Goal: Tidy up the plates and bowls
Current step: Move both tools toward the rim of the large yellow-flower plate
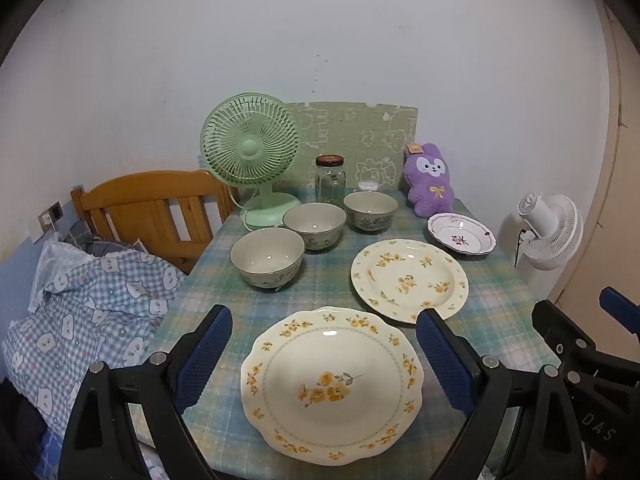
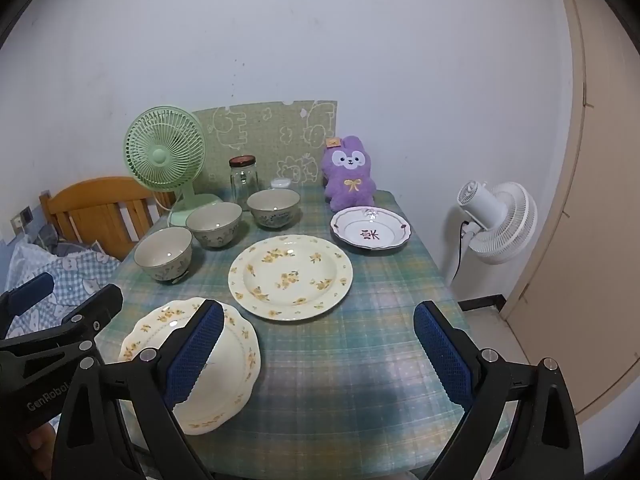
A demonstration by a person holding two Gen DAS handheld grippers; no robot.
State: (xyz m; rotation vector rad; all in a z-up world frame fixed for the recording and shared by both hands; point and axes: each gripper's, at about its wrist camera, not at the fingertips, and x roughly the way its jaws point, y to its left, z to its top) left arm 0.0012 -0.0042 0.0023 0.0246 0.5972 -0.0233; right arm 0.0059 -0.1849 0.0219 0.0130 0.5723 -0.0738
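While both grippers, left (image 1: 324, 344) and right (image 2: 318, 340), hover wide open, empty: checked tablecloth (image 2: 360, 360) bears three plates (image 2: 291, 277), three bowls (image 2: 214, 224) in row near green fan (image 2: 164, 148); white wall (image 2: 320, 40) behind.

Plates (image 1: 331, 384) and bowls (image 1: 267, 257) unstacked, upright

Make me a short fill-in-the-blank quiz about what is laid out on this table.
1. The number of bowls in a row on the table is ___.
2. The desk fan at the back is coloured ___.
3. The plush toy is coloured ___.
4. The jaws of both the left gripper and the right gripper stand ___.

Missing words: three; green; purple; open
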